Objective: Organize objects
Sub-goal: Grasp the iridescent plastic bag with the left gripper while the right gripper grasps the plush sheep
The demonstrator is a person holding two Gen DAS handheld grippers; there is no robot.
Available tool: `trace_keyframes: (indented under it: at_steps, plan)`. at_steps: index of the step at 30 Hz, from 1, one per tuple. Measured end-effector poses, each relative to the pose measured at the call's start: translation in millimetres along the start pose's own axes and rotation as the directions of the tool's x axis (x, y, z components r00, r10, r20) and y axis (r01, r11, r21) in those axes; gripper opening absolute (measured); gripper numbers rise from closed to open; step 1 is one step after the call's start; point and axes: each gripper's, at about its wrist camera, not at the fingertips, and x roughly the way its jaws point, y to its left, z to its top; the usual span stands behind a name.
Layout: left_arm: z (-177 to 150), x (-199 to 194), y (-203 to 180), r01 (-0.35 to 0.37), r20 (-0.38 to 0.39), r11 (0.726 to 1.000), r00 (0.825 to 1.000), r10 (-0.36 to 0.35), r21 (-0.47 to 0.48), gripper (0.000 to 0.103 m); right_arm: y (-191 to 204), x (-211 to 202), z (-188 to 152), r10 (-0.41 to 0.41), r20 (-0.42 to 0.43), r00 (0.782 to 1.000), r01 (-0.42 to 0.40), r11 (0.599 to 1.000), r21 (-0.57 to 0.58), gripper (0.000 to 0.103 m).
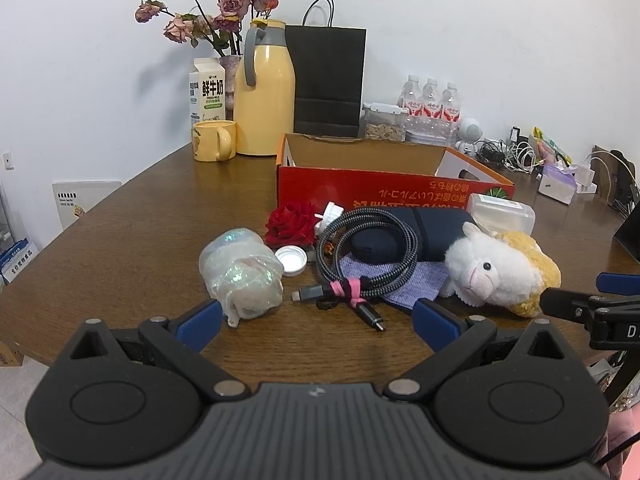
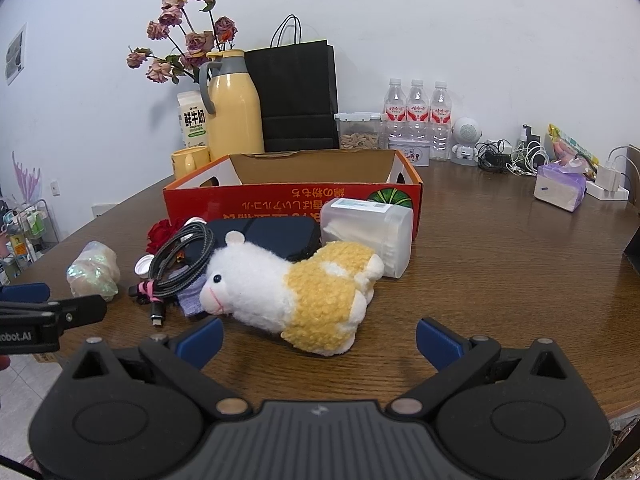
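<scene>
An open red cardboard box [image 1: 384, 194] [image 2: 280, 204] stands mid-table. In front of it lie a white and yellow plush sheep [image 1: 502, 268] [image 2: 296, 284], a coiled braided cable [image 1: 368, 256] [image 2: 180, 260], a dark blue pouch [image 1: 436, 228] [image 2: 272, 232], a purple cloth [image 1: 408, 280], a red fabric rose [image 1: 290, 222], a white cap [image 1: 291, 260], an iridescent wrapped bundle [image 1: 240, 276] [image 2: 94, 270] and a clear plastic container [image 1: 502, 212] [image 2: 372, 236]. My left gripper [image 1: 318, 322] is open and empty, just short of the bundle and cable. My right gripper [image 2: 320, 338] is open and empty, just short of the sheep.
At the back stand a yellow jug [image 1: 264, 108], a yellow mug [image 1: 214, 140], a milk carton [image 1: 207, 90], dried roses [image 1: 208, 12], a black paper bag [image 1: 328, 80], water bottles [image 1: 430, 106] and a snack jar [image 1: 384, 122]. Chargers and a tissue pack [image 2: 560, 188] lie at the right.
</scene>
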Motion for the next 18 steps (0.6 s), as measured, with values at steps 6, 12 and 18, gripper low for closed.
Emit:
trace_keyframes:
  at_steps: [6,12,18]
  plan:
    - [12,9,9,-0.031,0.022,0.999,0.999,0.031,-0.018,0.103,-6,3,13,0.0,0.024,1.0,0.001,1.0,-0.004,0.103]
    - [25,26,27,-0.072,0.018,0.995,0.997,0.073,-0.065,0.103,-19,21,32,0.013,0.031,0.999,-0.014,1.0,0.014,0.103]
    - [29,52,43,-0.112,-0.045,0.988,0.993,0.108,-0.106,0.102,-26,48,51,0.047,-0.018,0.999,-0.047,0.998,0.03,0.096]
